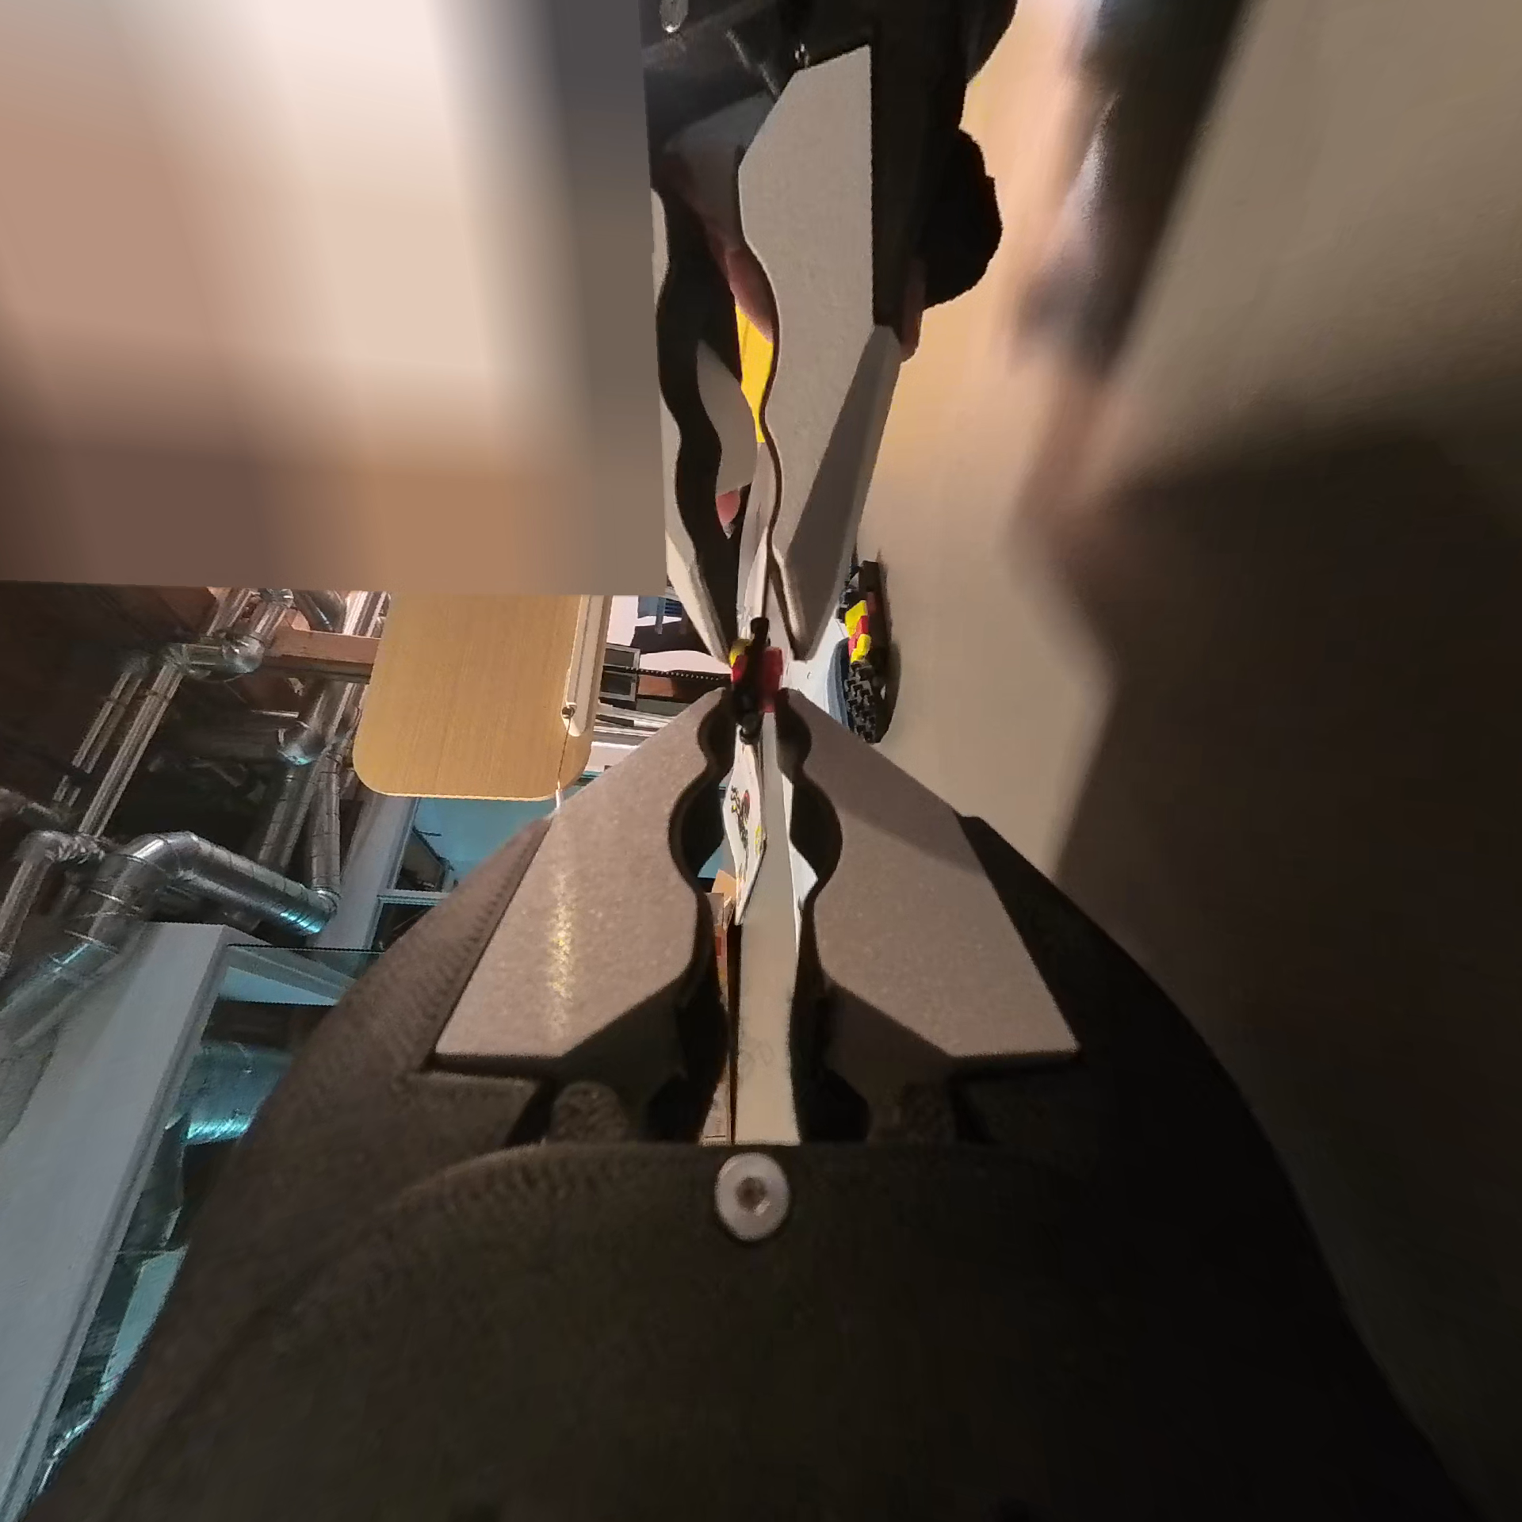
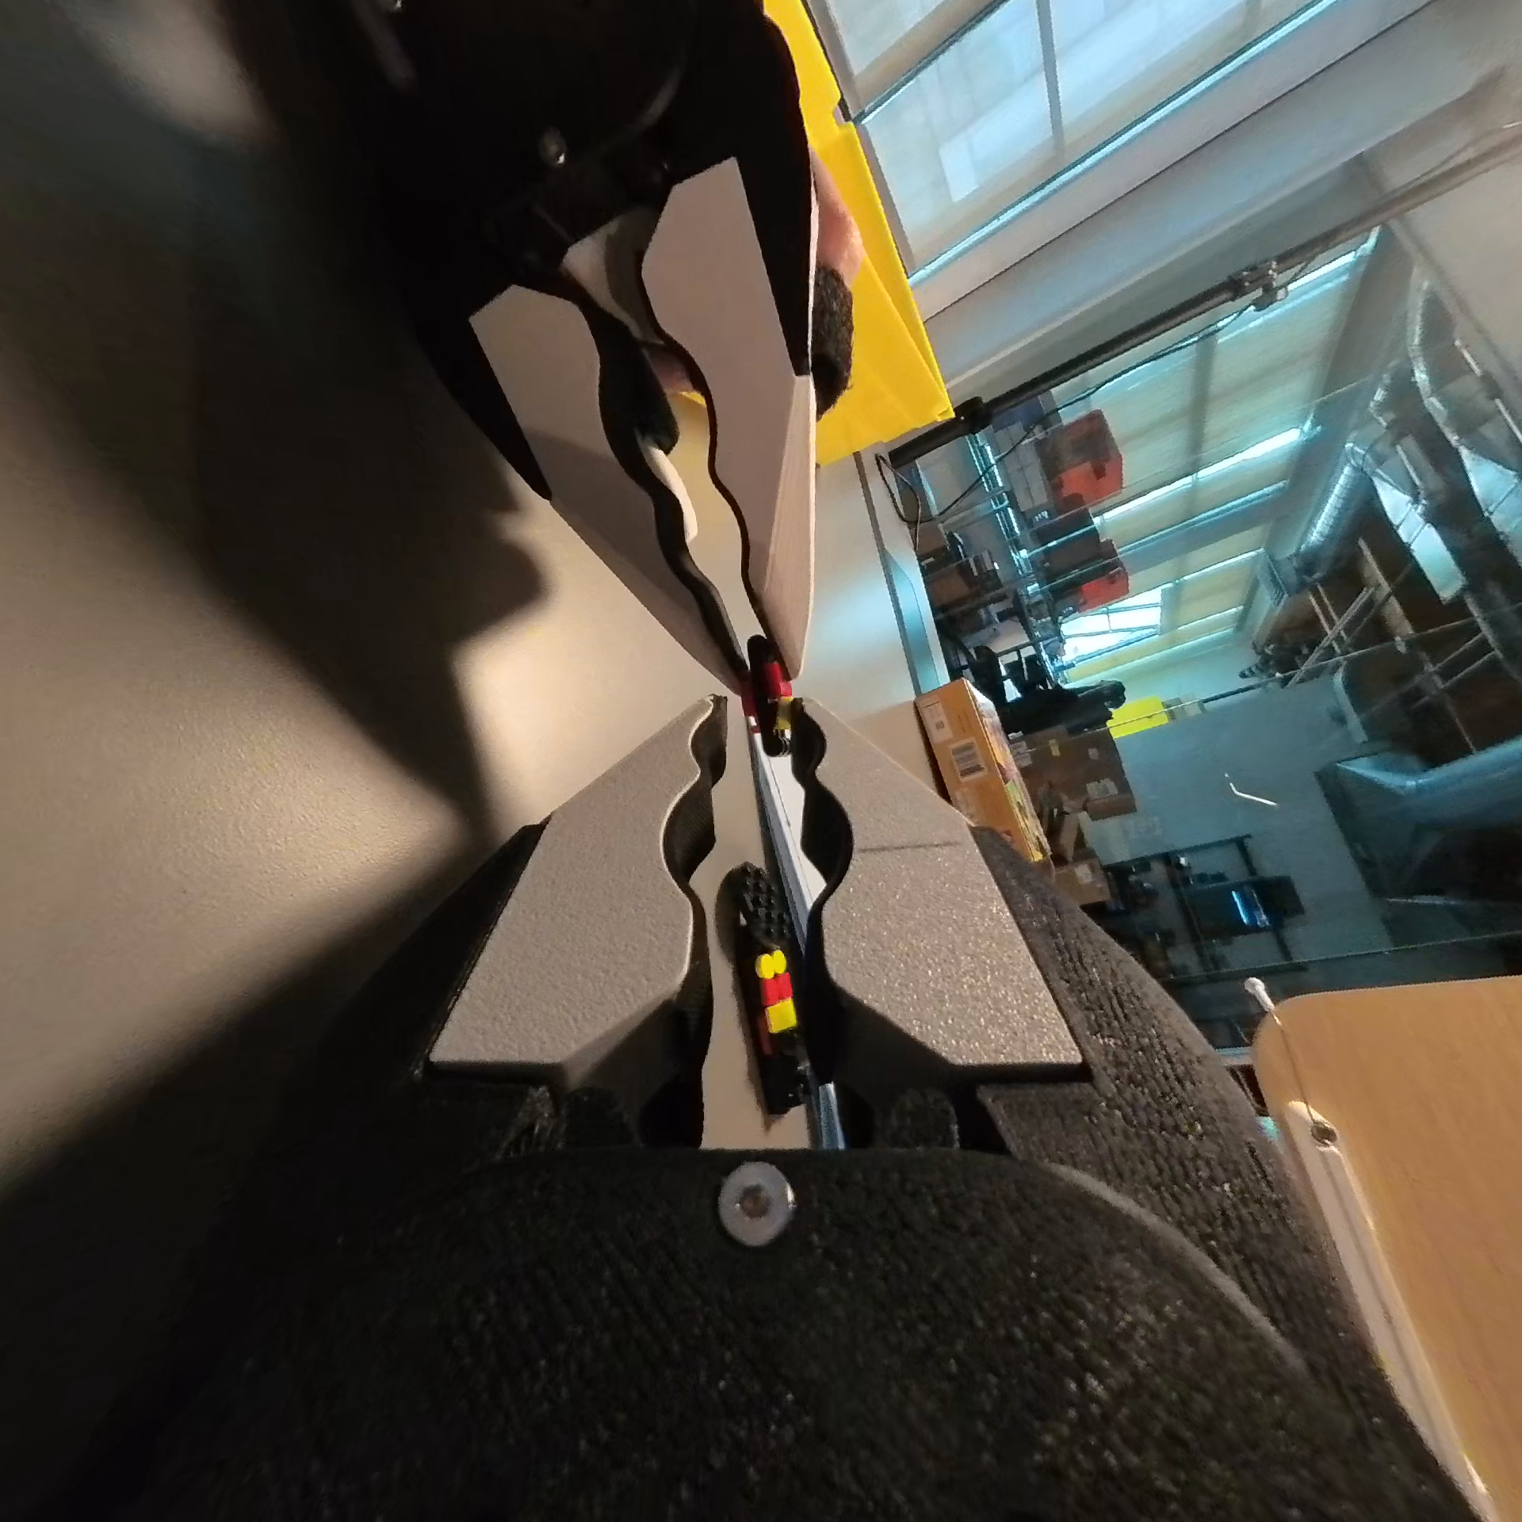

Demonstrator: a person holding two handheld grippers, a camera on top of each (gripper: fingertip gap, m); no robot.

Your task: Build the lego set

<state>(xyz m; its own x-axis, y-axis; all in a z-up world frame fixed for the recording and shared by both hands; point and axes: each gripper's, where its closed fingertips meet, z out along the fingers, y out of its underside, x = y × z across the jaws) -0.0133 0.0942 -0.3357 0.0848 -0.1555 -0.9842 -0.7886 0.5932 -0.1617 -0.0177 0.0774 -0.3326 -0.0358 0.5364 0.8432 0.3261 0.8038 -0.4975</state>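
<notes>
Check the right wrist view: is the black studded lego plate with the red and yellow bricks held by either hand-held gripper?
No. The black studded plate lies on the table, apart from both hand-held grippers' tips, which meet at a small red-and-black piece.

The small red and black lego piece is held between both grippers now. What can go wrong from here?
1. Both the left gripper and the right gripper pinch the small lego piece only at their very tips, so it could slip out or twist.
2. The piece hangs in the air away from the black lego base on the table; if dropped, it may bounce away.
3. Pulling the grippers in opposite directions could snap the piece apart.
</notes>
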